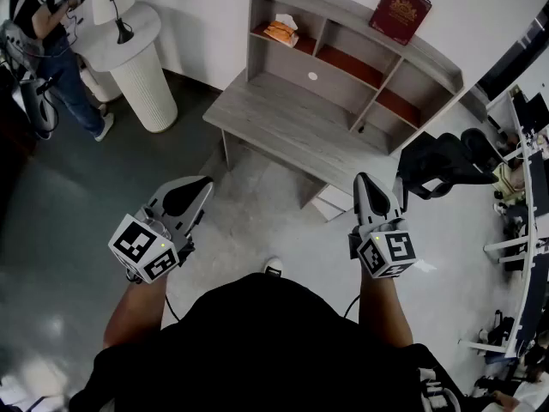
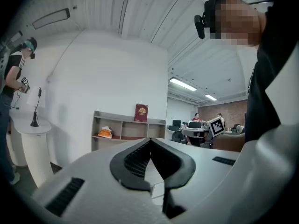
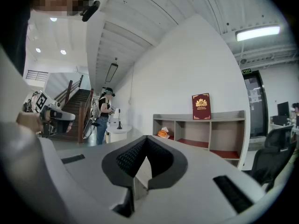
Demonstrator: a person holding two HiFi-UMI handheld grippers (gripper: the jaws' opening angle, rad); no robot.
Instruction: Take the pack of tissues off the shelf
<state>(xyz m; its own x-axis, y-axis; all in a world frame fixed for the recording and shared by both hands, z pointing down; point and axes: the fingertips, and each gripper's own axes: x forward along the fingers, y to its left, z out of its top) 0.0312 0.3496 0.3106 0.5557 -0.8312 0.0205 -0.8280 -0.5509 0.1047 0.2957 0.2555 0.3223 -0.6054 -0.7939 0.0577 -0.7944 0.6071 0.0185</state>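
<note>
Tissue pack [image 1: 280, 31]: an orange pack with a white tuft, in the upper left compartment of the shelf [image 1: 330, 3], well apart from both grippers.
Grip risk: it is probably soft, though it shows too small to be sure. Pinching only the tuft could pull out one tissue and leave the pack behind.
Compartment: walled on both sides, so a skewed reach could push the pack to the back.
Red book [image 1: 400, 11]: leans on the shelf top, and a knock might topple it.
Left gripper [image 1: 202, 183]: closed, holding nothing.
Right gripper [image 1: 364, 178]: closed, holding nothing. If they arrive closed, they would only push the pack.
Black chair [image 1: 437, 166]: near the right gripper, so it could snag.
</note>
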